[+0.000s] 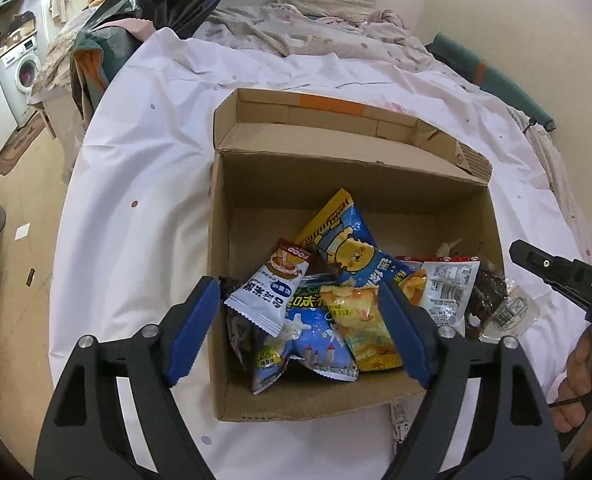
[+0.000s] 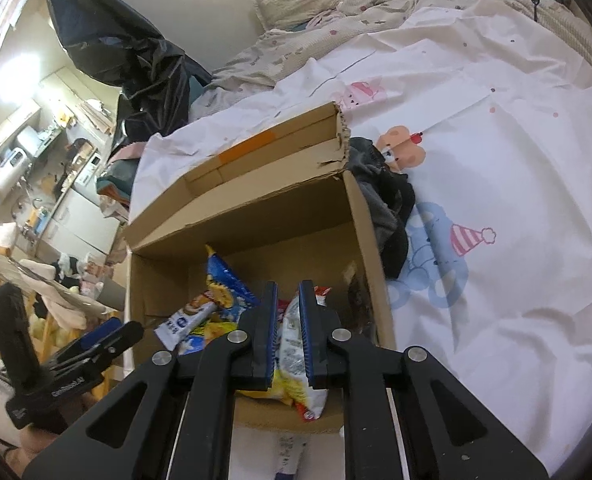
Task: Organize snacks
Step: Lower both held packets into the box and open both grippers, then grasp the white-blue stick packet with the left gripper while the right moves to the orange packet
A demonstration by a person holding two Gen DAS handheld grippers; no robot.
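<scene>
In the left wrist view our left tongs [image 1: 300,328] stand wide apart over the near side of the cardboard box [image 1: 220,240], with nothing pressed between the blue pads [image 1: 194,328]. The box sits open on the white bed sheet [image 1: 136,168], its flap folded back toward the top of the frame with a strip of orange tape [image 1: 332,105] on it.

Snack packets lie in a heap in the lower half of the box. A white packet [image 1: 264,292] at centre left carries a red band reading "FOOD", seen upside down. Above it a blue packet with a yellow bear [image 1: 352,248] leans against the back wall. A yellow packet [image 1: 360,320] lies just left of the right pad, and a blue and white packet [image 1: 316,344] lies below the white one. Their other print is Chinese and we cannot read it clearly.

In the right wrist view our right tongs [image 2: 288,336] are closed on a white and yellow packet [image 2: 292,344], held above the box's near right corner; its small print is blurred. In the left wrist view the same packet shows a barcode, and a clear wrapper [image 1: 512,312] with another barcode lies at the far right, under the black tong body lettered "DAS".
</scene>
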